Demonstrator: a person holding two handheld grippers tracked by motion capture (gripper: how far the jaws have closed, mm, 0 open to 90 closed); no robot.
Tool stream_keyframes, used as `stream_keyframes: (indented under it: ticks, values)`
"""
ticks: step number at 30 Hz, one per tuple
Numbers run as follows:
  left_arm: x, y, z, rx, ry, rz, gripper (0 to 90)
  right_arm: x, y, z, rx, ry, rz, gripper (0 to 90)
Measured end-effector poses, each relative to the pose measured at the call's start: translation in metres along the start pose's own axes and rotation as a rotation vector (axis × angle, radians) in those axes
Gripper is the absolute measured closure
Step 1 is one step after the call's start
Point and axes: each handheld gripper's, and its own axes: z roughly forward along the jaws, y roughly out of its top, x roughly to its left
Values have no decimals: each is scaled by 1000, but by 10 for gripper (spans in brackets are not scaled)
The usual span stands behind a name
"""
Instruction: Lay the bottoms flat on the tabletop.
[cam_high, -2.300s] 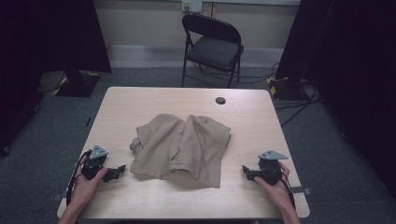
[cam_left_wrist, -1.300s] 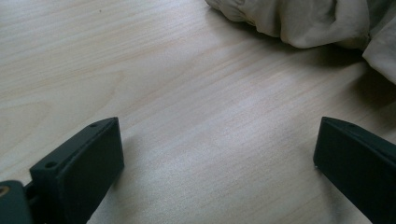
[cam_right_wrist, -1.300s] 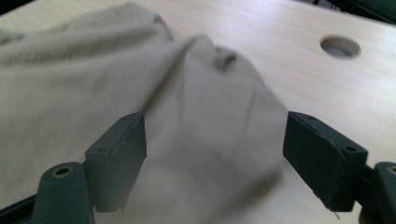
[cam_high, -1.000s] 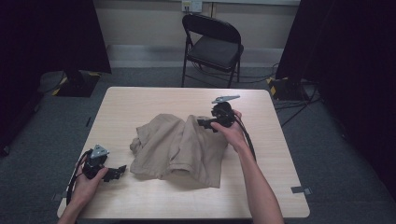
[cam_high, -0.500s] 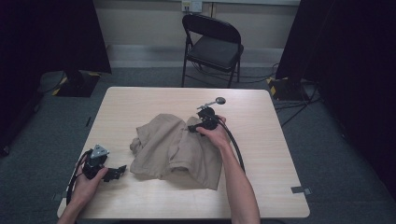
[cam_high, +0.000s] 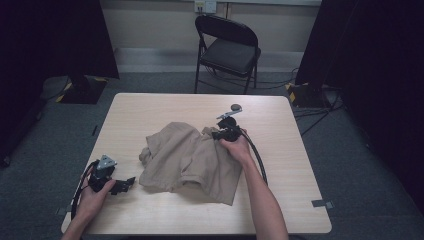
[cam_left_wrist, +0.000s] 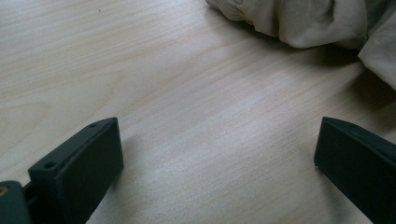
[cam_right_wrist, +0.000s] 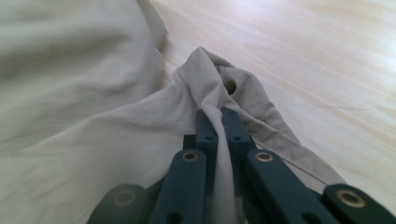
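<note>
A crumpled beige shirt (cam_high: 192, 157) lies in the middle of the wooden table (cam_high: 150, 107). My right gripper (cam_high: 216, 134) is at the shirt's far right edge, shut on a fold of the shirt (cam_right_wrist: 212, 100); the cloth runs between its two black jaws in the right gripper view. My left gripper (cam_high: 131, 181) rests at the table's near left, just left of the shirt's front corner, open with bare wood between its jaws. In the left gripper view the shirt (cam_left_wrist: 299, 21) bunches at the top right, beyond that open left gripper (cam_left_wrist: 219, 163).
A small dark round disc (cam_high: 236, 107) lies on the table behind the right gripper. A black folding chair (cam_high: 227, 47) stands beyond the far edge. Bare table stretches left and right of the shirt.
The right hand went from the near right corner to the shirt's far right edge, and its gripper has closed on a fold there. The left gripper has stayed put.
</note>
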Motion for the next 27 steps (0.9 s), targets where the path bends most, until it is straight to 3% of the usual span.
stream_keyframes:
  ticks: [2,3,5,9,17,19,20,24,27]
  values:
    - [0,0,0,0,0,0,6,0,0,-13,-33,21,3,886]
    - [0,0,0,0,1,0,6,2,-2,-30,-54,29,-12,886]
    - [0,0,0,0,0,0,6,2,-4,-35,-64,33,-15,886]
    - [0,0,0,0,0,0,6,9,-17,-66,-97,57,-44,886]
    - [0,0,0,0,0,0,6,25,-59,-125,-139,86,-101,883]
    - [0,0,0,0,0,0,6,29,-79,-142,-138,83,-103,881]
    - [0,0,0,0,0,0,6,29,-79,-142,-138,83,-103,881]
    - [0,0,0,0,0,0,6,32,-113,-155,-125,78,-82,878]
    - [0,0,0,0,1,0,6,33,-136,-154,-99,76,-65,875]
